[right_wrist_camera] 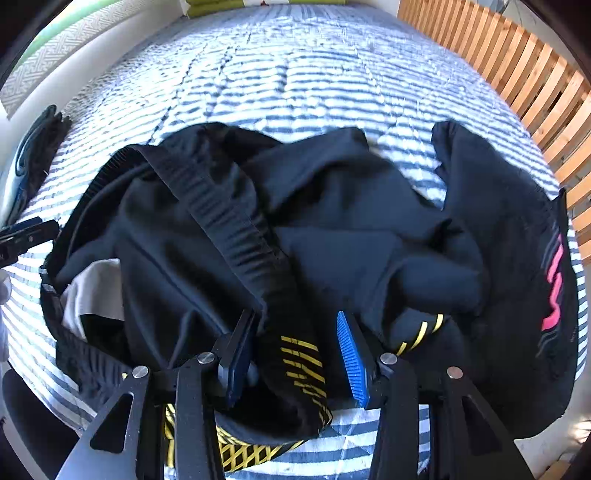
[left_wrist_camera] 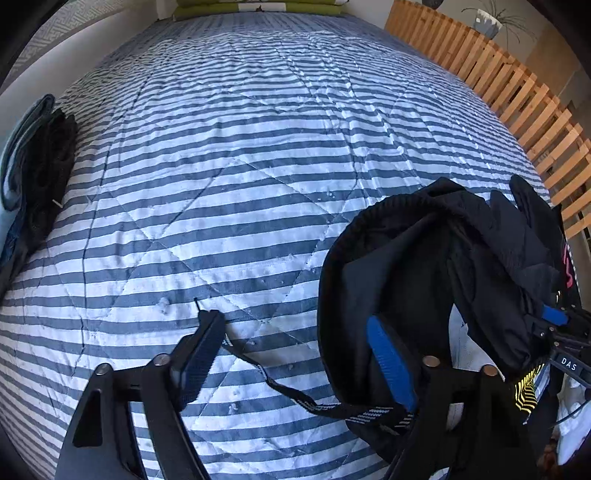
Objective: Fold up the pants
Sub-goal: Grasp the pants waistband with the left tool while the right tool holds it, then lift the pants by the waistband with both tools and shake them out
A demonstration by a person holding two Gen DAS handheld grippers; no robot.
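While both tools gape, gripping nothing, black pants [right_wrist_camera: 332,229] lie crumpled, yellow-striped cuffs showing.

A striped quilt [left_wrist_camera: 229,155] covers the bed. A slatted wooden rail [left_wrist_camera: 517,96] runs along its right side. Green pillows [left_wrist_camera: 258,7] lie at the far end. A stack of dark clothes [left_wrist_camera: 40,162] sits at the left edge.
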